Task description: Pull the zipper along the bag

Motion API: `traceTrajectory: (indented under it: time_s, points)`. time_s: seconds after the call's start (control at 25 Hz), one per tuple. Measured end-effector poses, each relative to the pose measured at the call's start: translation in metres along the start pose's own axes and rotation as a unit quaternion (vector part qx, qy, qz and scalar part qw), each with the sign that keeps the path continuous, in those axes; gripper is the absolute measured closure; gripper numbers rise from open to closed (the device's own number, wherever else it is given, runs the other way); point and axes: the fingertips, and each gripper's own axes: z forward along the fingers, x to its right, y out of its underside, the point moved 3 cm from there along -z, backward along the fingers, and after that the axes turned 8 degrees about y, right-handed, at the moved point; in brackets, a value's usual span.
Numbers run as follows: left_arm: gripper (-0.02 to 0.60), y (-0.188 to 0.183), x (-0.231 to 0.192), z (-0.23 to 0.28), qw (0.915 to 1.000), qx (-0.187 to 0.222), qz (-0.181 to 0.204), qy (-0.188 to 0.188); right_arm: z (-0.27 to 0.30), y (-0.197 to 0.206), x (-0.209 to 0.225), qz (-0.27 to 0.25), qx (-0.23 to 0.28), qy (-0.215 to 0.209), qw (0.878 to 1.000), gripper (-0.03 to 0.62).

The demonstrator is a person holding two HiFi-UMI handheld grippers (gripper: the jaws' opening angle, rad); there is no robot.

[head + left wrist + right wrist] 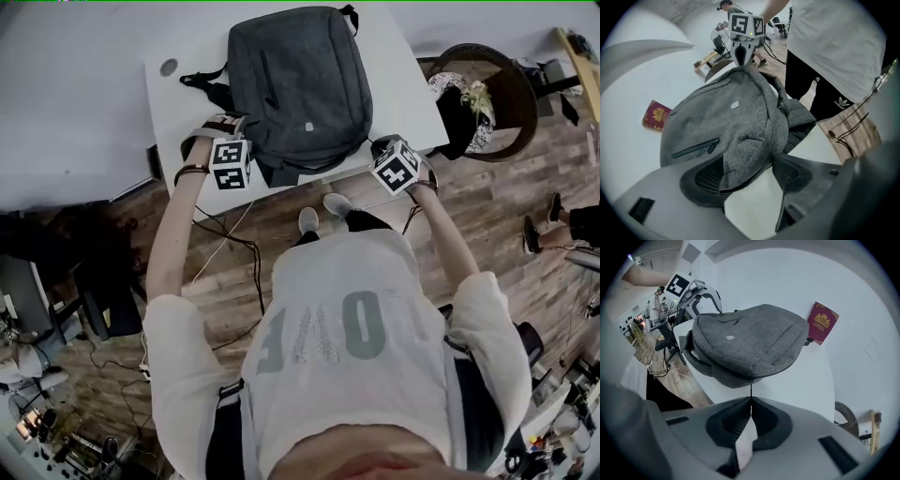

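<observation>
grey fabric backpack lies flat on white table, near the table's front edge. left gripper jaws are set wide and clamp a bunched fold at the backpack's corner, cloth touching both pads. right gripper jaws are pressed together on the thin dark zipper pull at the backpack's other end, pull drawn straight. small dark-red booklet with gold crest lies on the table just beside the backpack, on its far side.
</observation>
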Motion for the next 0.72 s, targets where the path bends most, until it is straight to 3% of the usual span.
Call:
traceTrajectory:
  time_s: [0.16, 0.32, 0.4, 0.6, 0.72]
  points:
    - [0.308, -0.002, 0.0, 0.008, 0.9968, -0.026, -0.038, 0.066, 0.0, 0.001, 0.001, 0.025, 0.005, -0.006, 1.0, 0.563]
    - [0.341, -0.005, 0.003, 0.01, 0.9924, -0.075, -0.043, 0.088, 0.008, -0.003, -0.002, 0.046, 0.007, -0.009, 0.999, 0.563]
    - [0.347, -0.009, 0.007, 0.009, 0.9913, -0.081, -0.05, 0.092, 0.011, -0.005, -0.002, 0.055, 0.005, -0.011, 0.998, 0.563]
    - [0.359, -0.022, 0.035, 0.004, 0.9925, -0.029, -0.089, 0.079, 0.014, -0.006, -0.001, 0.057, 0.009, -0.027, 0.998, 0.563]
    - [0.363, -0.032, 0.058, -0.001, 0.9903, 0.0, -0.117, 0.076, 0.016, -0.01, 0.003, 0.027, 0.014, -0.013, 0.999, 0.563]
